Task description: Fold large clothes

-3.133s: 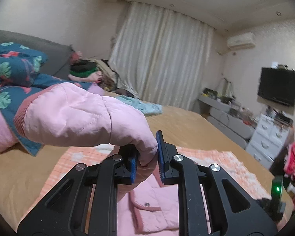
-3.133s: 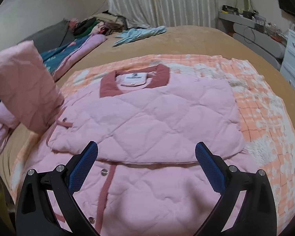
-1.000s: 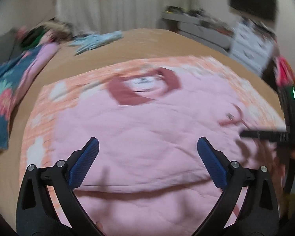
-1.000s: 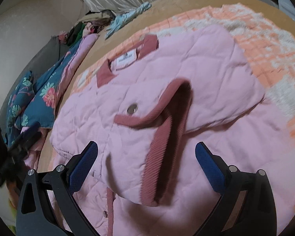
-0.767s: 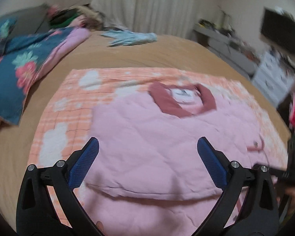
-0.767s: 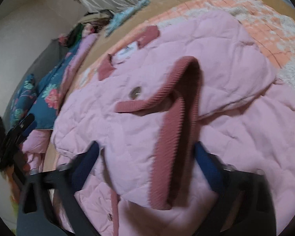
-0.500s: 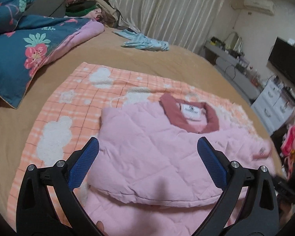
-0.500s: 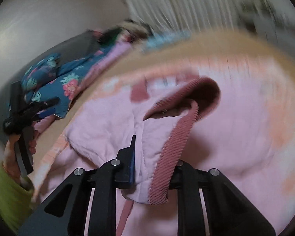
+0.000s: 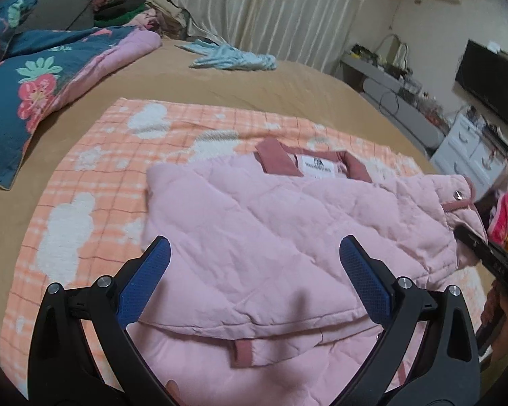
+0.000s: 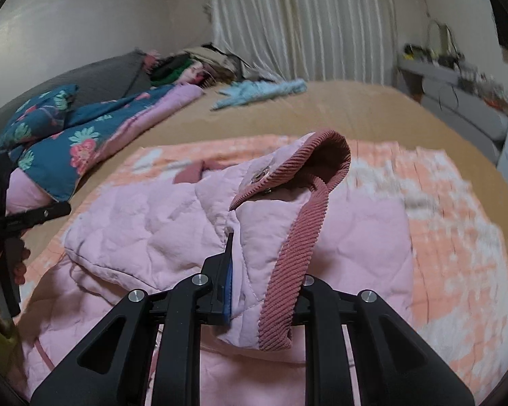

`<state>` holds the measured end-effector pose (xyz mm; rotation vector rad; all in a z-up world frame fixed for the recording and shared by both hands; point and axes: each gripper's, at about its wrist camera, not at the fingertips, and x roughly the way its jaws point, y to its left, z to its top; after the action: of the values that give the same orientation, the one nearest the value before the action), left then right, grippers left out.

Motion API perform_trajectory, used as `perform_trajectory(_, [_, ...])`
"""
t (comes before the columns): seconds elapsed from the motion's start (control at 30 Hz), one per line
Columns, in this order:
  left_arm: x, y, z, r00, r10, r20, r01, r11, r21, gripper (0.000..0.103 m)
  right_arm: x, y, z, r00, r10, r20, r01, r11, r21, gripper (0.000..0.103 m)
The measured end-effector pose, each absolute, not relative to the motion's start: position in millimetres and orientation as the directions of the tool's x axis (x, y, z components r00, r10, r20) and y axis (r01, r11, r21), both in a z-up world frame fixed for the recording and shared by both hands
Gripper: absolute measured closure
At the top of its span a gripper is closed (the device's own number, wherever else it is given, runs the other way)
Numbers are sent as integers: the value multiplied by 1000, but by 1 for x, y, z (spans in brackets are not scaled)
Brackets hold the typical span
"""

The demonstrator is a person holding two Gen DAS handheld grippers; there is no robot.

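On my left wrist view, the left gripper (image 9: 254, 277) hangs released, its blue pads (image 9: 145, 280) spread wide with nothing between them, just above the pink quilted jacket (image 9: 254, 237). The jacket lies on an orange checked blanket (image 9: 94, 176) spread over the tan bed (image 9: 288, 88), with one sleeve folded across its front and the dusty-red collar (image 9: 277, 160) toward the far side. At the right edge I can see the other sleeve's cuff (image 9: 457, 199) raised off the jacket, with a black piece of the right gripper (image 9: 484, 257) just below it. A blue floral quilt (image 9: 23, 91) sits at the left, a light blue garment (image 9: 233, 59) lies farther up the bed, and a television (image 9: 491, 98) hangs on the right wall.

On my right wrist view, the right gripper (image 10: 264, 291) is clenched on the sleeve's ribbed cuff (image 10: 298, 237), which bunches between the pads and arches up above the rest of the jacket (image 10: 145, 233). The blanket (image 10: 457, 237) shows to the right, blurred. At the left edge the left gripper (image 10: 20, 220) appears as black bars, apart from the jacket, with the quilt (image 10: 67, 149) behind it.
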<state>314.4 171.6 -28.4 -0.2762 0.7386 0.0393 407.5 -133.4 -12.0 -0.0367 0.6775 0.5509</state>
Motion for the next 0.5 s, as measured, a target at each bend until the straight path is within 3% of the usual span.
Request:
perform_trajectory(0.37, [323, 147, -50, 704, -76, -706, -88, 977, -193, 10, 416, -126, -29, 625, 436, -647, -453, 878, 154, 84])
perform_trajectory(0.5, [325, 140, -56, 696, -78, -714, -70, 982, -175, 17, 421, -129, -36, 619, 422, -663, -438, 886, 155, 78])
